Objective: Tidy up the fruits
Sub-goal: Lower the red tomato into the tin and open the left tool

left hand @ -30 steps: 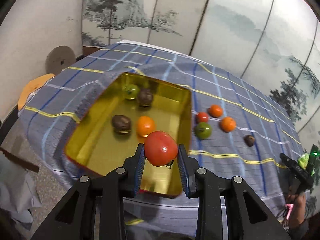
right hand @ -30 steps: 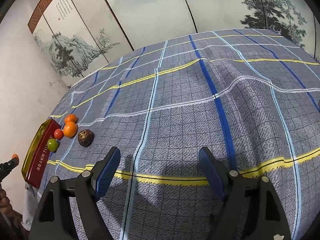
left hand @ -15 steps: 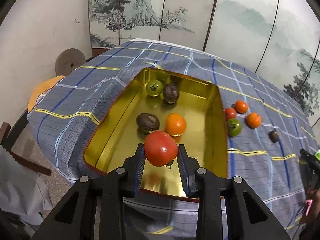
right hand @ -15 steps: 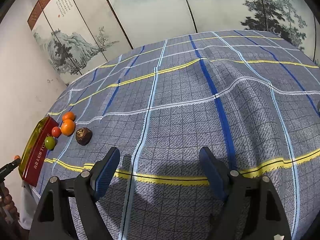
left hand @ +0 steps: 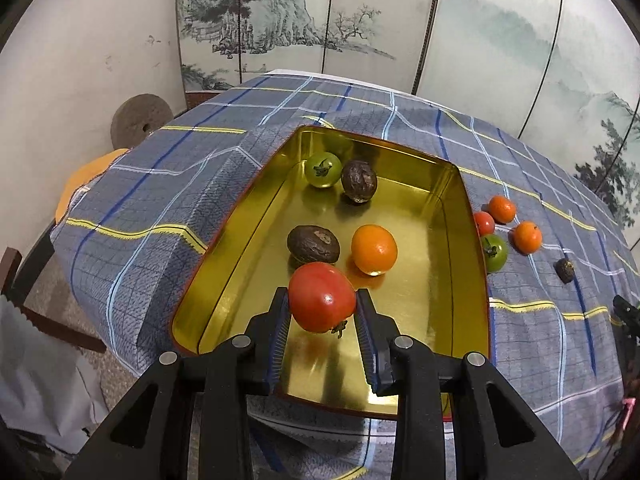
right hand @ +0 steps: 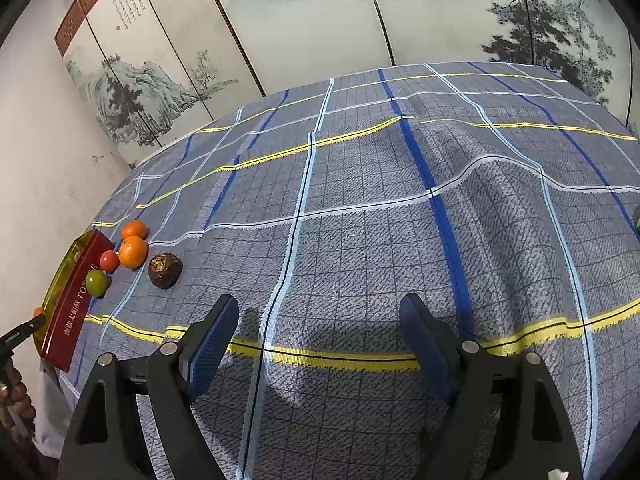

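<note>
I seem to be in a home room: a painted folding screen [left hand: 360, 32] behind my table's plaid cloth [right hand: 360, 200], a plain plastered wall [left hand: 100, 60] beside it.

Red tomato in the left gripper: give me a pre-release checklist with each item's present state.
1. Red tomato clamped in the left gripper: ok.
2. Tomato over the gold tin, inside its rim: ok.
3. Bare tin floor below the tomato, clear of the orange and the brown fruit: ok.
4. Height above the tin floor low enough to drop: cannot tell.
5. Right gripper open, empty and away from the tin: ok.
6. Fruits outside, such as the green tomato, out of the way: ok.
</note>
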`<state>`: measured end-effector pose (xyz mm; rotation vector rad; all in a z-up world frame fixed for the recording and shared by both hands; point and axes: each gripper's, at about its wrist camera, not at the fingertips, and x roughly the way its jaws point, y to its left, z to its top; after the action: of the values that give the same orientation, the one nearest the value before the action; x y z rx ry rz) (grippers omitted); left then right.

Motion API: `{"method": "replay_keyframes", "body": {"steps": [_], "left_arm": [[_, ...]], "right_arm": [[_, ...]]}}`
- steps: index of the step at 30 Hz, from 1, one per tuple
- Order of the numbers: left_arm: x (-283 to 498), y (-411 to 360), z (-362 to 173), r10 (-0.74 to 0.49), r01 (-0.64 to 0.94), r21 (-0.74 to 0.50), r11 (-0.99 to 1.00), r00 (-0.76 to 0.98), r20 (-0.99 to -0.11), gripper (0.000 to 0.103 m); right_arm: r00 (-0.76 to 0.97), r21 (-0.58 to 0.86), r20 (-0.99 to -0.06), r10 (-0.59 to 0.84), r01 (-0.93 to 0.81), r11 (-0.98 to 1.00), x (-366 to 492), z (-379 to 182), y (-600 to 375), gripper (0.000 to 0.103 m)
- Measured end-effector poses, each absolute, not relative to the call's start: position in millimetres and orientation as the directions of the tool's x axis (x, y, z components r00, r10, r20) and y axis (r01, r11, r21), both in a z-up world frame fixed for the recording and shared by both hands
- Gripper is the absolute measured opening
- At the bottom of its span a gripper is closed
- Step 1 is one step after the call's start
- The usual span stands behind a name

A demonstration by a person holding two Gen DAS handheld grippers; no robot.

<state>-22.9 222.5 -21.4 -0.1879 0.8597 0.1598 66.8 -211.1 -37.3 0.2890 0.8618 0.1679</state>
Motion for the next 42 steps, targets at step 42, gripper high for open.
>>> {"method": "replay_keyframes", "body": {"steps": [42], "left_arm": [[-11,236,-30,0.145,-0.239,-0.013,0.971,0.633,-0.761,0.034]], "right_arm": [[0.637,0.3,-0.729,0.25,-0.031,0.954,70,-42,-208,0.083]]}}
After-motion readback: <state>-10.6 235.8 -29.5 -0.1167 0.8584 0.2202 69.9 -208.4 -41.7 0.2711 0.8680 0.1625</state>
